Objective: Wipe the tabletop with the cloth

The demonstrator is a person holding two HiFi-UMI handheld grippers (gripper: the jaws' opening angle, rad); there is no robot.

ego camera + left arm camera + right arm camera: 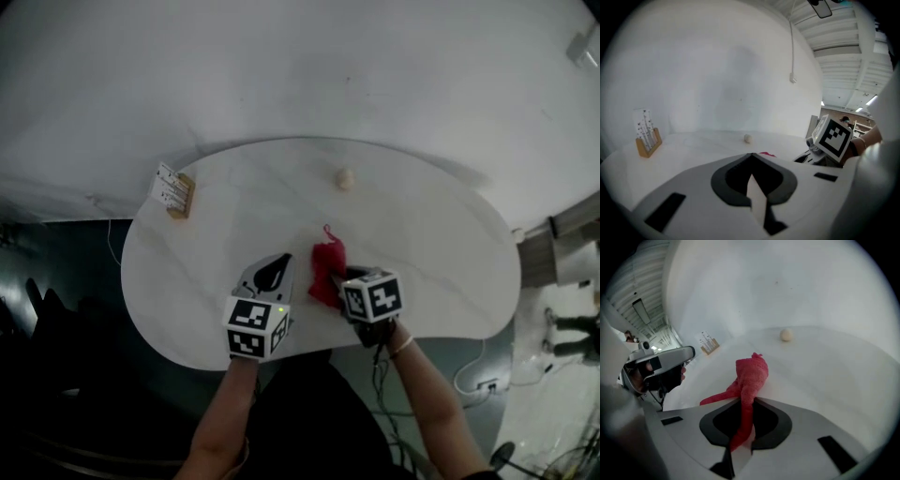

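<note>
On the near side of the white bench (441, 272), the right claw (746, 405) is clamping the red cloth (751, 373). The left claw (751, 157) is sitting clenched and empty alongside.

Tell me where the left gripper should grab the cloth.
Probably the raised lump of the cloth, from above: it stands off the table, while the near tail is pinched in the right gripper. The left gripper, now shut, must open first.
</note>
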